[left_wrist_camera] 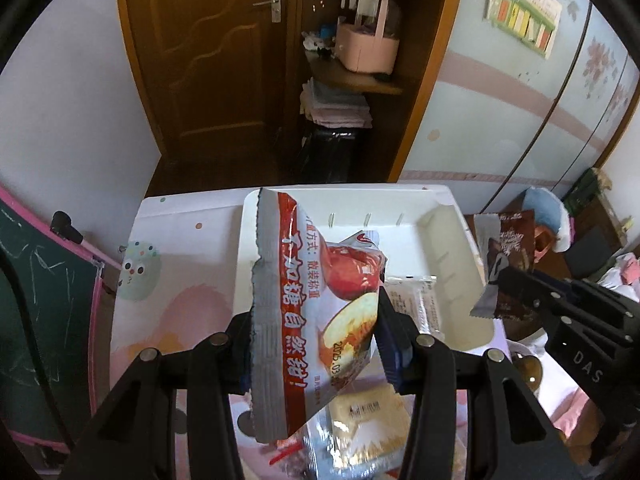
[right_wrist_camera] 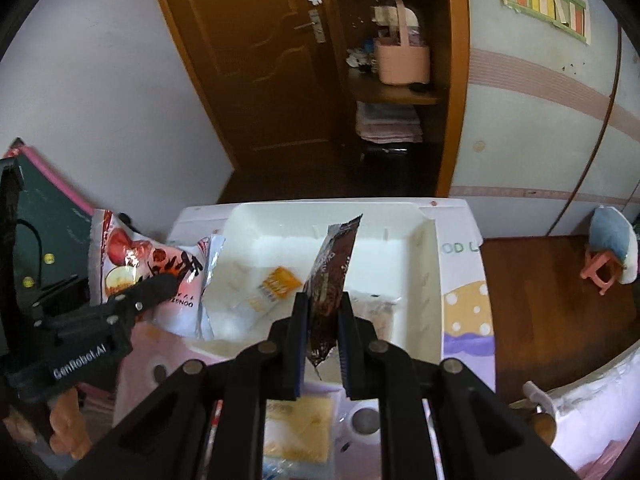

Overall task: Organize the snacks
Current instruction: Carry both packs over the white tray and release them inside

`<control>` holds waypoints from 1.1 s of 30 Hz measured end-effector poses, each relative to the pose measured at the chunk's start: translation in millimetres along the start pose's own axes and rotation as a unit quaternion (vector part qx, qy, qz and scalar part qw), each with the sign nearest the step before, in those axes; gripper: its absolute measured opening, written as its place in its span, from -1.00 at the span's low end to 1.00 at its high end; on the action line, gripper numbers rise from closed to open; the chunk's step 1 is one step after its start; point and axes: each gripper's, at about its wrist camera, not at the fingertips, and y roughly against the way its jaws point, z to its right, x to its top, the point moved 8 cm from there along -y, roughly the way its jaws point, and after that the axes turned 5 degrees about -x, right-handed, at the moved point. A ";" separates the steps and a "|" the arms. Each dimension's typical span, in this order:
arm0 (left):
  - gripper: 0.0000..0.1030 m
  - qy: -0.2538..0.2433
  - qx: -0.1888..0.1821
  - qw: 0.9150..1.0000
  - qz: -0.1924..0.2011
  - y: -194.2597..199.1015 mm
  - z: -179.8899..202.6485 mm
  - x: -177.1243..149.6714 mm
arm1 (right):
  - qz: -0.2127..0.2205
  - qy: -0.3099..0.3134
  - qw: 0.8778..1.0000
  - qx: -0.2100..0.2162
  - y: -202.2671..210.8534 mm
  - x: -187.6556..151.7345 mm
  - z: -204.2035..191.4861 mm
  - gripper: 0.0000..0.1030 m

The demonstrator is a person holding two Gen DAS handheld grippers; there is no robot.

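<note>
My left gripper (left_wrist_camera: 316, 320) is shut on a red-and-white snack packet (left_wrist_camera: 308, 300) and holds it up in front of the white tray (left_wrist_camera: 448, 208). It also shows in the right wrist view (right_wrist_camera: 160, 280), left of the tray (right_wrist_camera: 424, 240). My right gripper (right_wrist_camera: 324, 312) is shut on a dark brown snack packet (right_wrist_camera: 332, 276), held upright over the tray's near part. That packet shows in the left wrist view (left_wrist_camera: 508, 264) at the tray's right side. Inside the tray lie an orange-and-white packet (right_wrist_camera: 276, 284) and clear packets (left_wrist_camera: 416, 300).
More snack packets (left_wrist_camera: 360, 428) lie on the patterned tabletop (left_wrist_camera: 180, 280) under the grippers. A chalkboard (left_wrist_camera: 44, 300) stands at the left. A wooden door (left_wrist_camera: 208, 60) and shelves with a pink basket (left_wrist_camera: 368, 44) are behind. A pink stool (right_wrist_camera: 600, 272) stands on the floor at right.
</note>
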 end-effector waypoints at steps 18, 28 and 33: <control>-0.08 -0.035 0.052 0.997 -0.053 -93.6 16.6 2.0 | -0.017 0.017 0.998 -0.054 -68.1 16.8 15.6 -0.74; 0.64 -0.018 0.061 0.996 -0.060 -107.7 2.0 0.6 | -0.043 0.011 0.997 -0.070 -97.7 13.3 21.4 -0.34; 0.64 0.002 0.069 0.996 -0.048 -101.0 -7.9 -2.7 | -0.039 0.007 0.996 -0.079 -94.8 12.3 20.8 -0.19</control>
